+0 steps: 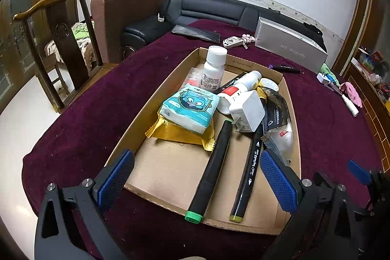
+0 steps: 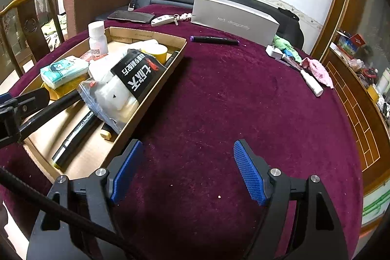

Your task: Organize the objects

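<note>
Hovering over the near end of the cardboard tray, the left tool stood with its jaws wide apart and nothing between them. Below it lay a black marker with a green cap and, just beside that, a black marker with a yellow cap, both stretched along the tray floor. Farther in, a blue tissue pack rested on a yellow packet, a white charger lay against a tipped white bottle with a red label, and a second white bottle stood upright near the far wall. A black snack pouch leaned along the tray's right side.

The right tool was likewise open and empty, poised over the bare maroon cloth of the table just to the right of the tray. Well beyond it, a marker with a purple cap lay on the cloth near a silver box, with a white tube off toward the right edge.
</note>
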